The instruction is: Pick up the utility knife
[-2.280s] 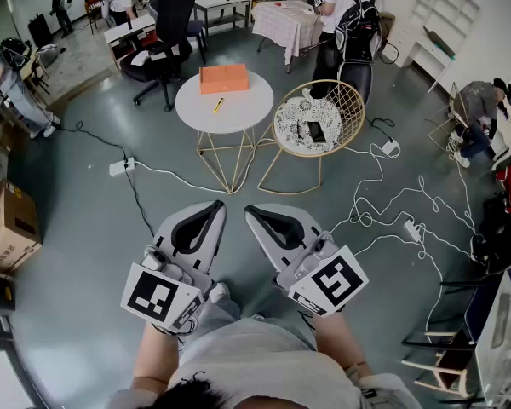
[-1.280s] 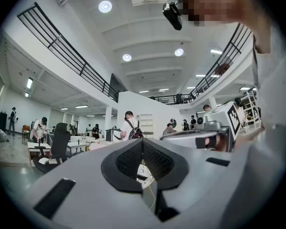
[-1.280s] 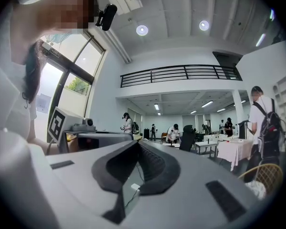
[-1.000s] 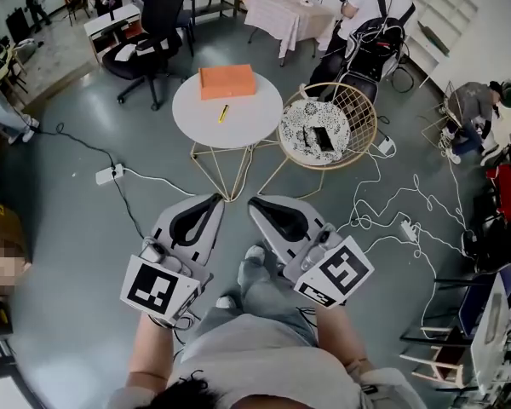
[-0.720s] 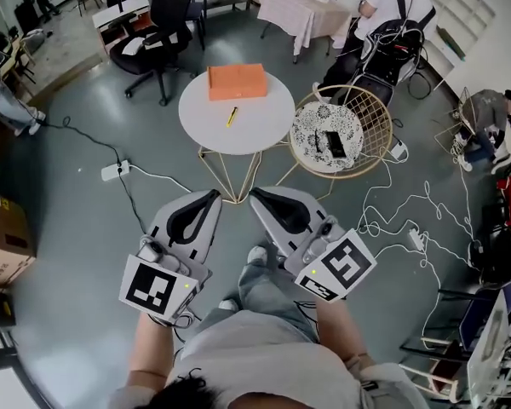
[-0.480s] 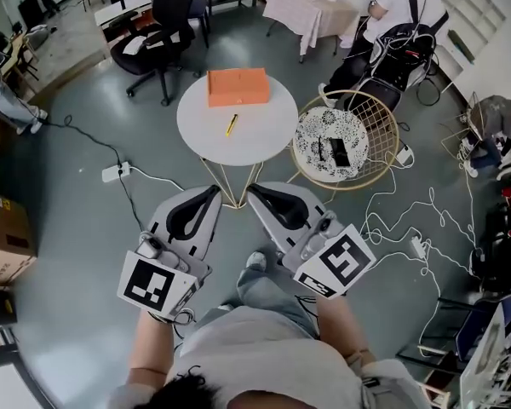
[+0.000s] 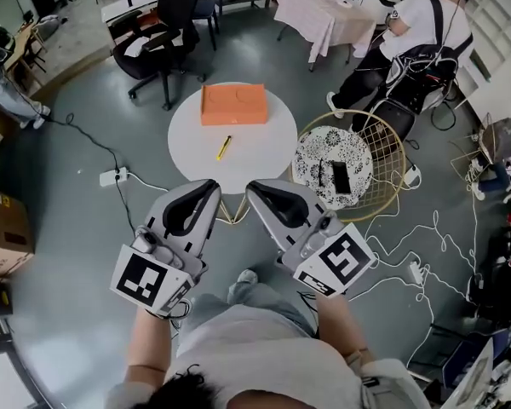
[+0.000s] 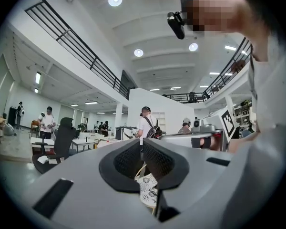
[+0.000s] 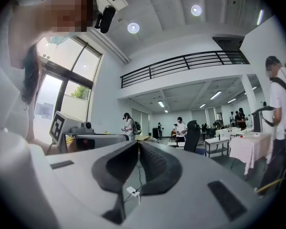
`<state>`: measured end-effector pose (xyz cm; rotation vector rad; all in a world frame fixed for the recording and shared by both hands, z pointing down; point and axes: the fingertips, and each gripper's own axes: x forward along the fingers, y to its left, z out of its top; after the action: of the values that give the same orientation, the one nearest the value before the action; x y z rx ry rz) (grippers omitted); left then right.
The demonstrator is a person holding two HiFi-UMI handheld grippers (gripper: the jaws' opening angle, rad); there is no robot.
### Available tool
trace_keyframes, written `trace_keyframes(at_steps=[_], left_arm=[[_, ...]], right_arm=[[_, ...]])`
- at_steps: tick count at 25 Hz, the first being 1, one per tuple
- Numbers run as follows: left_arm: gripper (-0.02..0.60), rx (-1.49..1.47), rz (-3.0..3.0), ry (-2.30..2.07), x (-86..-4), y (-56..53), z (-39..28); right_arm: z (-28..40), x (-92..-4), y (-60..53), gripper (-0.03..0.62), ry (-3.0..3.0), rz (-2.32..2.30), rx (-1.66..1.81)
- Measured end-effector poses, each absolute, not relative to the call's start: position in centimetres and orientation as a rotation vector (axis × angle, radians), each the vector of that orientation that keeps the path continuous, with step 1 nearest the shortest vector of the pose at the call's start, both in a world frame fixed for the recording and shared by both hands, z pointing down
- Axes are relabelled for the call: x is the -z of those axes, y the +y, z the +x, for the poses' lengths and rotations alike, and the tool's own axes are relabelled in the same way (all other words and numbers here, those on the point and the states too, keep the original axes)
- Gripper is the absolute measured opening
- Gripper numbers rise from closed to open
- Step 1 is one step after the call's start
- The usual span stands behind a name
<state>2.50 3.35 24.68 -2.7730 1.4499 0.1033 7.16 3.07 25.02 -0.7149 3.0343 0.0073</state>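
Note:
The utility knife [image 7: 224, 147], a slim yellow one, lies on the round white table [image 7: 260, 147] just in front of an orange box [image 7: 233, 103]. In the head view both grippers are held side by side in the air, short of the table's near edge. My left gripper [image 7: 210, 187] is shut with nothing in it, its tips below and slightly left of the knife. My right gripper [image 7: 255, 187] is also shut and empty, close beside the left. The left gripper view [image 8: 142, 140] and the right gripper view [image 9: 137, 144] show closed jaws against the room; the knife is not seen there.
A gold wire chair [image 7: 383, 147] with a patterned cushion and a dark phone-like object [image 7: 341, 175] stands right of the table. A black office chair [image 7: 166, 24] is behind it. Cables and a power strip [image 7: 115, 175] run over the floor. A cardboard box [image 7: 4, 233] sits left. People work around the room.
The person has walked toward the round table, which now lies just beyond the gripper tips. Both grippers have stayed shut and side by side.

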Motion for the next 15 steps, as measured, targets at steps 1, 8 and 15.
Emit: trace_keyframes(at_steps=[1, 8, 15], left_arm=[[0.012, -0.097, -2.765, 1.459, -24.8, 2.8, 2.6], [0.046, -0.054, -2.791, 1.489, -26.7, -0.8, 2.7], [0.054, -0.023, -2.861, 1.413, -28.2, -5.1, 1.4]], right_arm=[[7.3, -25.1, 2.5, 0.008, 3.035, -0.707, -0.005], [7.8, -26.1, -1.2, 0.008, 3.019, -0.702, 0.026], [6.3, -26.3, -5.4, 0.008, 3.001, -0.81, 0.02]])
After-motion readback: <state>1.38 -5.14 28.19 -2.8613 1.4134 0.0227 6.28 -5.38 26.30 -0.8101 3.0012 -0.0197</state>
